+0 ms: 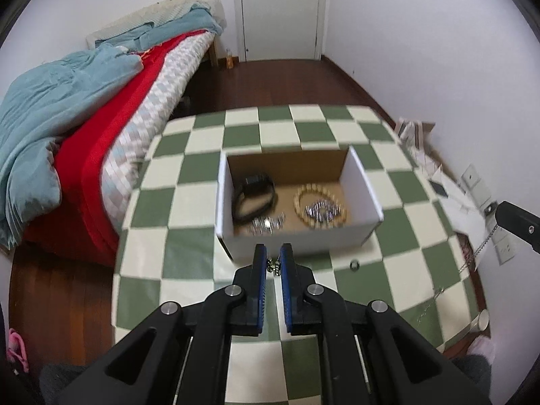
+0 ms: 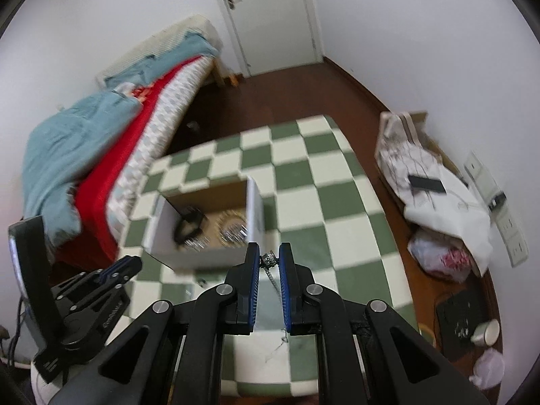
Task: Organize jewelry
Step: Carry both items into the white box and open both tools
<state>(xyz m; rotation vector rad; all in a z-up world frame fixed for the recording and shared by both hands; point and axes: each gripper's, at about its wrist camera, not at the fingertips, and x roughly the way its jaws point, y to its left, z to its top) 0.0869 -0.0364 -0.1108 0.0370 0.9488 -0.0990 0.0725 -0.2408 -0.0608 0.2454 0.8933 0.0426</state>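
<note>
A white box with a brown inside stands on the green-and-cream checked table. In it lie a black watch, a wooden bead bracelet and sparkly silver pieces. Just before the box's near wall, my left gripper is shut on a small beaded piece. A small ring lies on the cloth to its right. My right gripper is shut on a silver chain that hangs down from a sparkly part at the fingertips, right of the box.
A bed with red and blue covers runs along the table's left side. White bags and a black tray sit on the wooden floor at the right, with a metal cup. A white door is at the back.
</note>
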